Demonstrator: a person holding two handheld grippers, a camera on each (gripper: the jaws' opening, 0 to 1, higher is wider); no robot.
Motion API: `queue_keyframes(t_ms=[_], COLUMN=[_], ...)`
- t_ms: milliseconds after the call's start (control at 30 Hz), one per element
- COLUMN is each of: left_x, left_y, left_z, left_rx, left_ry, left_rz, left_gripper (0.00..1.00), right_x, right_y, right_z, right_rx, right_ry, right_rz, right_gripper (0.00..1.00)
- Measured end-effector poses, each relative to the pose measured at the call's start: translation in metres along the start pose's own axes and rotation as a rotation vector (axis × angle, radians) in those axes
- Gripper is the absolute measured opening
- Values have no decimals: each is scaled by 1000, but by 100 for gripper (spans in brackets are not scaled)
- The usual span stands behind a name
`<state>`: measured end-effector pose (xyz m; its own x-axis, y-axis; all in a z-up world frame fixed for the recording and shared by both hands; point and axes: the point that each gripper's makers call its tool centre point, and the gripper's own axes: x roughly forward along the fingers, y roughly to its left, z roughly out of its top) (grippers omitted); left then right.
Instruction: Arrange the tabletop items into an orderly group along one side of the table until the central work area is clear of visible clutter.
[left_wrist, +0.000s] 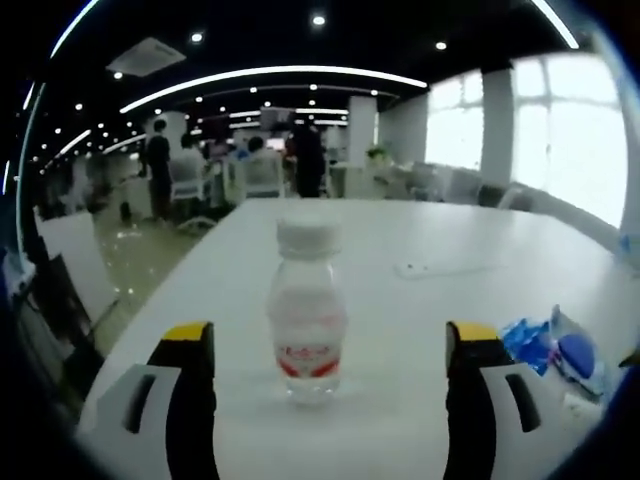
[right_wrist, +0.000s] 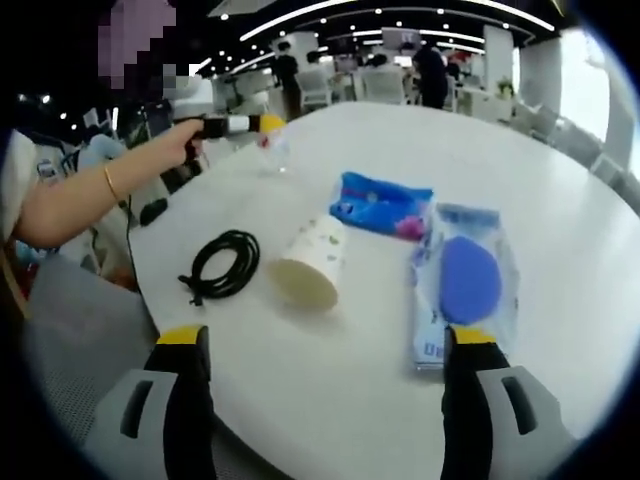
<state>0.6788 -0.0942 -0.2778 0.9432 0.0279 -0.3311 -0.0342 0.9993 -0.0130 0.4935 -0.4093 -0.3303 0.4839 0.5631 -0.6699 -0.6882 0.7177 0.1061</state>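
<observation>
Blue packets (left_wrist: 560, 352) are cut off at the edge; distant people (left_wrist: 305, 155) are blurred.

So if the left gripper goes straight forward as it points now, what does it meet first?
Most likely the small clear bottle with the white cap, standing upright between the open left gripper jaws, just ahead on the white table. Exact depth is unclear.

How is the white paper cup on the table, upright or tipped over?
Tipped over: the white paper cup lies on its side, its open mouth facing the camera.

cup (right_wrist: 308, 262) on table (right_wrist: 560, 200), cable (right_wrist: 224, 264) left, packets (right_wrist: 425, 250) right
</observation>
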Motion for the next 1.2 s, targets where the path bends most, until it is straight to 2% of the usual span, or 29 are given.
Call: queue_keyframes(t_ms=[100,300,767,900,1067,1200], left_x=[-7,-22,-60,-74,-87,-93], left_y=[-3,-15,-41,-48,-54,-61], left_z=[4,4,-4,-7,-10,-17], left_rx=[54,38,131,146,157,156], left_ry=[-19,-7,39,49,45,64], left_rz=[-1,-55,-168,-204,-224,-255], left_gripper=[99,99,99,99,99,99], right_x=[-1,-4,-9,-8,-3,4], right_y=[4,9,12,14,18,20], right_z=[6,13,25,26,30,34], right_rx=[-8,-32,-95,-105,-60,-92], right_ry=[-22,-43,-60,-55,-58,-56], right_rz=[13,20,21,26,62,57], right_gripper=[95,95,94,93,93,92])
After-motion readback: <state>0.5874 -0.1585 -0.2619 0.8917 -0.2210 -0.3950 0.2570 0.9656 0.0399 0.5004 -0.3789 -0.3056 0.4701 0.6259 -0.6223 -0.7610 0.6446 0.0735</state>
